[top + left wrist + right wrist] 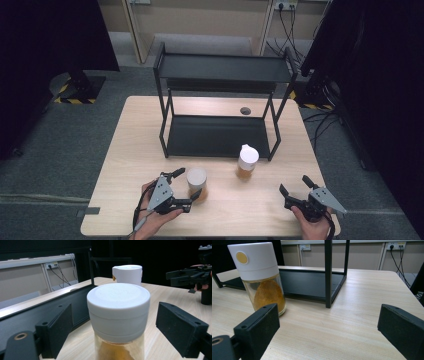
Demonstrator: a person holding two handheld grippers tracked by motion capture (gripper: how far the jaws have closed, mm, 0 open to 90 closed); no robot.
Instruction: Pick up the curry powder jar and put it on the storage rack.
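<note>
The near jar (196, 183) stands upright on the worktop (125, 150), near its front edge, between the spread jaws of my left gripper (187, 187); they flank it without clamping, so I judge the grasp not yet made. The second jar (247, 162) stands farther right, just in front of the black rack (220, 135), whose shelves are bare. My right gripper (294, 183) hangs apart over the worktop, holding nothing. Both jars seem still to be moved.
</note>
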